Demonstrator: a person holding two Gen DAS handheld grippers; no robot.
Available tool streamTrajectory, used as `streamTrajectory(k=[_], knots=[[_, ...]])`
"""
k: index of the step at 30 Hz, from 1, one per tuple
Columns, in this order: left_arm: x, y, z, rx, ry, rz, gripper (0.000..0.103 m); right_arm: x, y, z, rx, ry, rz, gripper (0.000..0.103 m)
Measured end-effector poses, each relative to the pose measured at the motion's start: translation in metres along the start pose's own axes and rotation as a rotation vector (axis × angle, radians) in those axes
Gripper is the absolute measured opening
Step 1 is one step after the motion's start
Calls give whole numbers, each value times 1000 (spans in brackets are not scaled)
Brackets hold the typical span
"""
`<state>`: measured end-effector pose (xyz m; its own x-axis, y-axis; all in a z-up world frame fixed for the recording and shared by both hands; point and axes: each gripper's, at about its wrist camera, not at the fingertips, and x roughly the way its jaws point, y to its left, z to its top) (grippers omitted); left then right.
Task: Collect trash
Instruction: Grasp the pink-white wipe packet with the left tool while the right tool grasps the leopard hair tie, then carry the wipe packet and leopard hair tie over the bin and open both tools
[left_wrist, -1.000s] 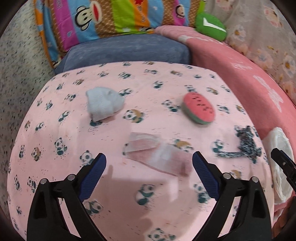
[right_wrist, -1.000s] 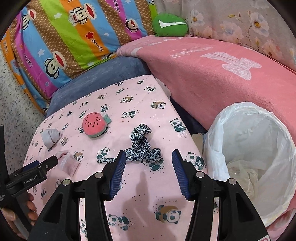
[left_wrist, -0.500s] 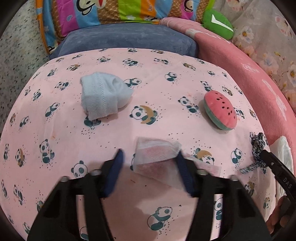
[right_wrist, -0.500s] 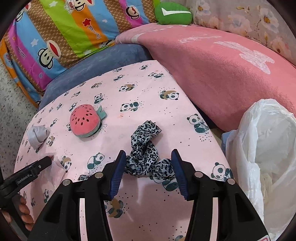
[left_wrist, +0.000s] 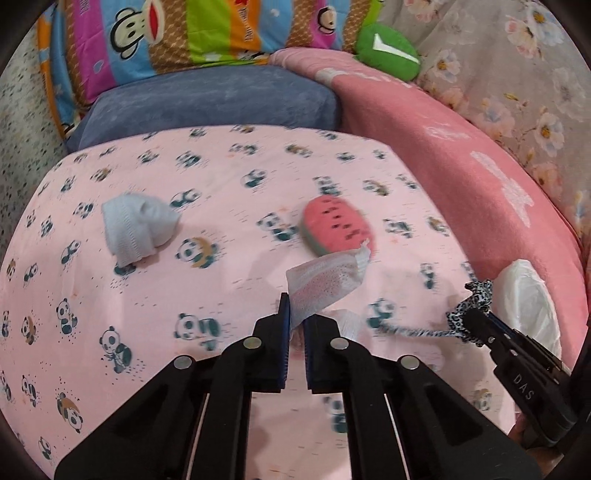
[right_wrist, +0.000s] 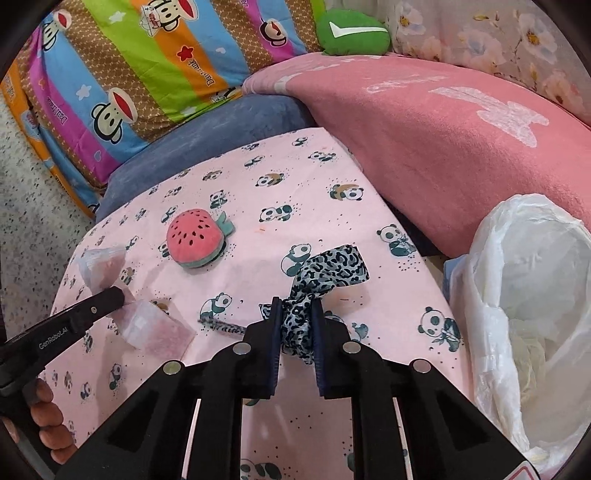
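Observation:
My left gripper (left_wrist: 295, 314) is shut on a clear plastic wrapper (left_wrist: 327, 278) and lifts one end off the pink panda sheet (left_wrist: 229, 295); it also shows in the right wrist view (right_wrist: 107, 271). My right gripper (right_wrist: 295, 314) is shut on a leopard-print cloth strip (right_wrist: 328, 269), also seen in the left wrist view (left_wrist: 474, 299). A bin lined with a white bag (right_wrist: 532, 295) stands at the right of the bed, with crumpled paper inside.
A watermelon plush (left_wrist: 336, 225) and a pale blue sock (left_wrist: 135, 229) lie on the sheet. A blue cushion (left_wrist: 210, 103), a striped monkey pillow (left_wrist: 207, 33), a pink blanket (right_wrist: 443, 122) and a green plush (right_wrist: 352, 31) are behind.
Both grippers went from open to shut. The left one closed on the wrapper and lifted it; the right one moved forward and closed on the leopard cloth.

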<state>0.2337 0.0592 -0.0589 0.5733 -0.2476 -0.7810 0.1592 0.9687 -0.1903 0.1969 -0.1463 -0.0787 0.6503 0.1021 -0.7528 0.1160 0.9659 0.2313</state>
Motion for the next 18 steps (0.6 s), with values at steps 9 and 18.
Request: streamTrajectory(k=[9, 18], knots=[[-34, -80, 7, 107, -52, -91, 2, -74, -40, 11, 73, -137, -2, 14], [-62, -158, 2, 217, -92, -164, 2, -136, -98, 14, 152, -242, -48, 14]])
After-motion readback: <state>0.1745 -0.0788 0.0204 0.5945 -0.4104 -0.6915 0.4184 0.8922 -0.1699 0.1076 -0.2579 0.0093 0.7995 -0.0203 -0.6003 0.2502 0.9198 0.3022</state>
